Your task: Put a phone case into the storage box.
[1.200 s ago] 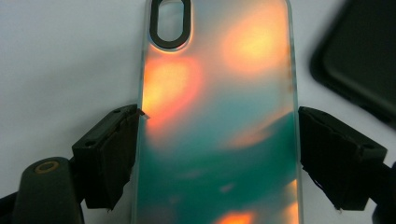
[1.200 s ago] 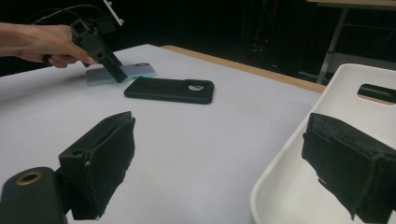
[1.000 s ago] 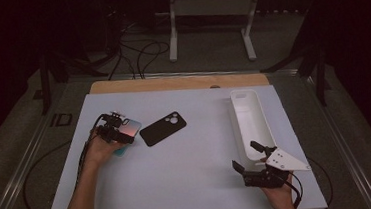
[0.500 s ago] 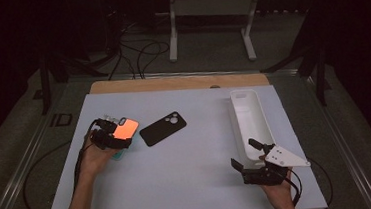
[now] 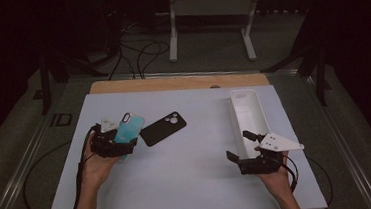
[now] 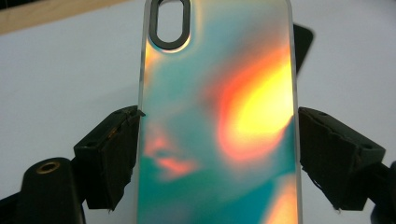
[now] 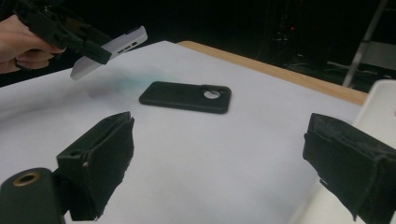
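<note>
My left gripper [image 5: 118,144] is shut on an iridescent teal-and-orange phone case [image 5: 128,128] and holds it tilted above the white table [image 5: 190,184]. In the left gripper view the case [image 6: 219,116] sits between both black pads, which press on its long edges. A black phone [image 5: 163,128] lies flat on the table just right of the case. My right gripper [image 5: 245,152] hovers open near the front right, next to the white tray [image 5: 247,112]. From the right gripper view I see the black phone [image 7: 187,97], and the left gripper [image 7: 70,35] holding the case [image 7: 109,51] in the air.
The long white tray stands empty along the table's right side. A wooden strip [image 5: 177,83] edges the far side. Cables [image 5: 139,53] and a metal stand [image 5: 211,12] lie on the floor beyond. Each gripper trails a cable off the front.
The left gripper has lifted the case off the table and tipped it up, its colourful back now facing upward. The right gripper has risen slightly and shifted a little.
</note>
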Motion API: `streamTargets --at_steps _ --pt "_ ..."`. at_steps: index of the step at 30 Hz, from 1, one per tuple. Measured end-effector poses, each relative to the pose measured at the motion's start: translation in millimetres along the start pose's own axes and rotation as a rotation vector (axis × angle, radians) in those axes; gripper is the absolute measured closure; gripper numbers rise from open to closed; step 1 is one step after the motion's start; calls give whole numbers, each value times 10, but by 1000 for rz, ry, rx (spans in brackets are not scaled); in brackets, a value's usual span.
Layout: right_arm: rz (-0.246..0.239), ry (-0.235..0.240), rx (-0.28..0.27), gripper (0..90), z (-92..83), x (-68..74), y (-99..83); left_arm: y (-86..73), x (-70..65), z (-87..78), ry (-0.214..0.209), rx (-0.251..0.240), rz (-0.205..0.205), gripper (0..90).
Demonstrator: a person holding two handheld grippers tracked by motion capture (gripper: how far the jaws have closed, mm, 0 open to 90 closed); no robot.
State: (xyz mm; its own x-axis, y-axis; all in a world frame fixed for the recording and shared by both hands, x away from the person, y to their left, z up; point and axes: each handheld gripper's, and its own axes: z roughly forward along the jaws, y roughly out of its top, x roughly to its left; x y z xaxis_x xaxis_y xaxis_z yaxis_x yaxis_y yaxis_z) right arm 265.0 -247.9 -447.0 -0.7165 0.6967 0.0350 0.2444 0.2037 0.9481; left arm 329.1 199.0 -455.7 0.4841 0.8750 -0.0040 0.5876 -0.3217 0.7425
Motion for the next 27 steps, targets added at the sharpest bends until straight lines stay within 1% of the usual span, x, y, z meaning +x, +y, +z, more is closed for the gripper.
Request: streamTargets --at_steps 4,9,11,16,18,21,23,26,27 --pt "-15 15 2 86 92 0 115 13 -87 -63 -7 -33 25 172" --pt "-28 33 6 86 197 14 233 31 -158 -149 -9 -64 51 171" --pt "-18 46 11 86 248 11 265 36 -184 -172 -12 -77 61 172" --pt "-21 68 23 86 365 -7 329 72 -250 -237 -13 -109 78 172" --pt "-23 74 20 86 392 -15 369 88 -284 -262 -14 -122 90 172" --pt "-7 92 10 87 424 -29 441 116 -339 -290 -18 -135 108 172" --pt "-5 95 12 87 449 -30 481 132 -380 -305 -22 -144 119 172" --pt "-7 98 15 87 482 -20 511 154 -439 -324 -30 -155 139 172" --pt "-2 102 8 87 492 -16 511 159 -458 -327 -33 -162 144 172"
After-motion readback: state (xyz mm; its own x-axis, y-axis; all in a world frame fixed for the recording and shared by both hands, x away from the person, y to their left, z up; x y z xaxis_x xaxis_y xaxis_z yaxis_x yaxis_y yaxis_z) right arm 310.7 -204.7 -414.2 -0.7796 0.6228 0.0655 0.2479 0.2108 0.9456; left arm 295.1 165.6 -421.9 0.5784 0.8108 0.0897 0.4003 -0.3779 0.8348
